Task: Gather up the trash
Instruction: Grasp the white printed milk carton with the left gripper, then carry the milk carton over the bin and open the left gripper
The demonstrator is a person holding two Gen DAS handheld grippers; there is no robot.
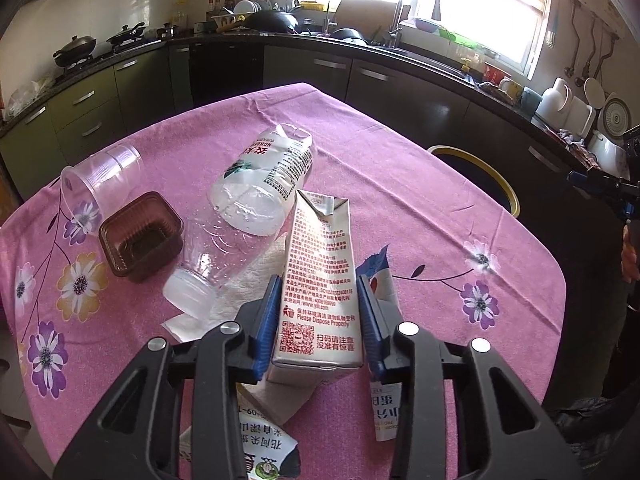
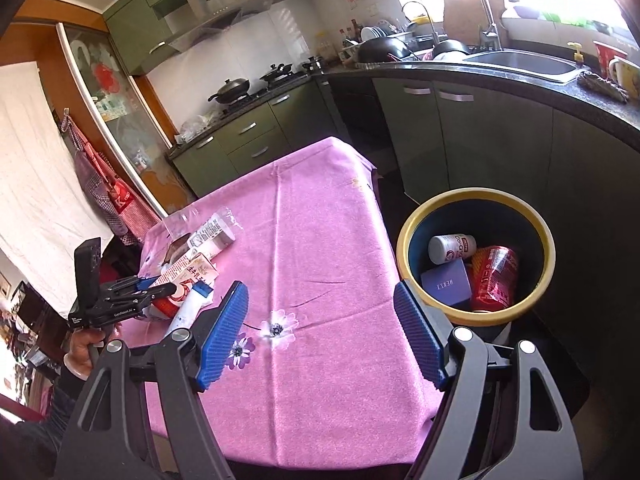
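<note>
On the pink surface (image 1: 400,200), our left gripper (image 1: 318,304) pinches a white carton (image 1: 320,280) printed in red; our right gripper (image 2: 320,336) is spread.

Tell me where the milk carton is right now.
The milk carton is clamped in the left gripper over the pink table, just right of the crushed bottle.

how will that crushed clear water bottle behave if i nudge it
The crushed water bottle looks empty, so it is probably very light and skids easily on the tablecloth. Its dented walls likely flex under pressure. Being flattened and lying on its side, it probably wobbles rather than rolls cleanly.
</note>
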